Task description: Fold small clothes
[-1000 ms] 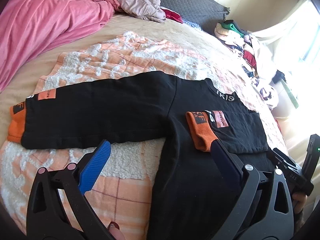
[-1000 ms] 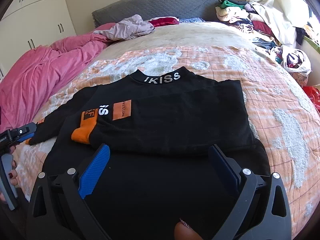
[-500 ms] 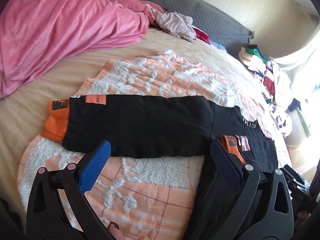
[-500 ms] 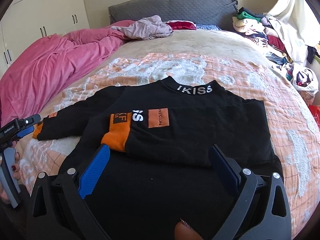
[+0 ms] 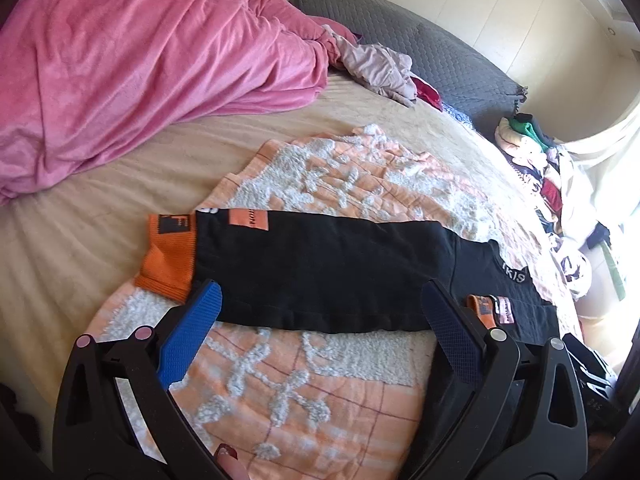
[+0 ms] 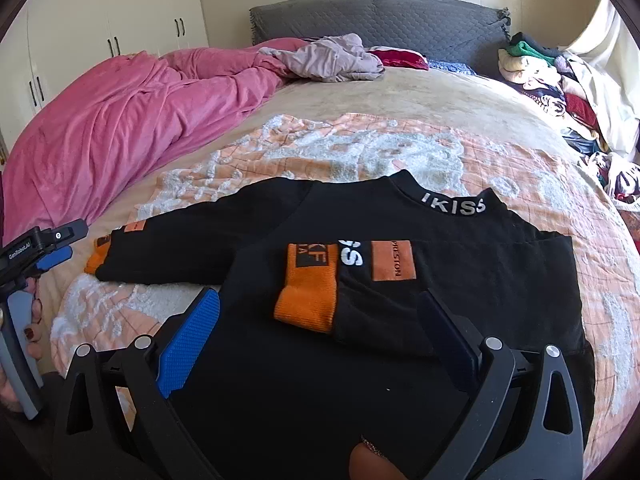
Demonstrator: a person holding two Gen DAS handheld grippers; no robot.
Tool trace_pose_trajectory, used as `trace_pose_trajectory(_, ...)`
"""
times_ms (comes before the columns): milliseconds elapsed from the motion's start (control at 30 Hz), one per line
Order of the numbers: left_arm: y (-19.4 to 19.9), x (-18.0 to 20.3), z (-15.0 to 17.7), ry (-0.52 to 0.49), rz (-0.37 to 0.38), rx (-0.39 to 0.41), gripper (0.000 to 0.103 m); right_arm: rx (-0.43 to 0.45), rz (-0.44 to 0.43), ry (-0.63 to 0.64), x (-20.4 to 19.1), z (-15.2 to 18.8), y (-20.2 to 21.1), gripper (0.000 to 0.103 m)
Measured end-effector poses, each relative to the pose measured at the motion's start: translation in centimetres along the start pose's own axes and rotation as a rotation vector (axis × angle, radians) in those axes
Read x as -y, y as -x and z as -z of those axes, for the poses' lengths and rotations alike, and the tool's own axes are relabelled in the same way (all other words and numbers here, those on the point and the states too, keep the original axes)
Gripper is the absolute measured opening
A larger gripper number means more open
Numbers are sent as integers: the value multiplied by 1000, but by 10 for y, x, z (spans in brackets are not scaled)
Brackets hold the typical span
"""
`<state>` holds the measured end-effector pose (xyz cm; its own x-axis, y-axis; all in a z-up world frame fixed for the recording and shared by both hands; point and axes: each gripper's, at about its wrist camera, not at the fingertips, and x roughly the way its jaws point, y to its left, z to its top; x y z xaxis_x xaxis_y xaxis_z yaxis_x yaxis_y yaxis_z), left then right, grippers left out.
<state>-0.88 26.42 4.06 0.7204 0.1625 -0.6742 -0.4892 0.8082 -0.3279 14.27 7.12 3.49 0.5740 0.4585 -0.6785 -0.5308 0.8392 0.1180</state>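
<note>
Right wrist view shows our black sweatshirt (image 6: 400, 360) flat on the bed's orange blanket (image 6: 360, 148), one sleeve (image 6: 440, 292) already folded across the chest. We judge the other sleeve (image 5: 320, 272), stretched out, comes next, then the body fold. Left gripper (image 5: 320, 336) hovers spread wide over it, empty; right gripper (image 6: 320, 340) likewise gapes. Our sweatshirt's hem is cut off below frame.

The bed (image 6: 440, 104) carries an orange-and-white throw (image 6: 360, 148) spread across its near half. Left of the throw lies a bunched pink duvet (image 6: 120, 120). Beyond the throw, by the grey headboard (image 6: 372, 20), sit a crumpled mauve garment (image 6: 328, 58) and a red cloth (image 6: 400, 58). On the throw lies 1 black sweater (image 6: 400, 280).
</note>
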Motion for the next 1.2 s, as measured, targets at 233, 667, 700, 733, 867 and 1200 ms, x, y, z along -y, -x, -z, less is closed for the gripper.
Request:
trace_pose_trajectory(233, 2, -16, -3, 21, -20, -8, 94, -7, -32, 38, -28, -9, -12, 98)
trace_pose_trajectory(667, -8, -51, -1, 95, -33, -71, 94, -29, -90, 114, -79, -14, -36, 98)
trace_pose_trajectory(700, -9, -52, -1, 92, -39, -75, 94, -33, -96, 118, -82, -14, -39, 98)
trace_pose_trajectory(733, -10, -52, 0, 84, -50, -77, 94, -38, -100, 123, -85, -14, -41, 98)
trace_pose_trajectory(867, -14, -61, 3, 102, -49, -88, 93, -48, -100, 143, -94, -12, -48, 98)
trace_pose_trajectory(1200, -42, -78, 12, 180, 23, -180, 85, -82, -87, 136, -88, 1, -63, 98)
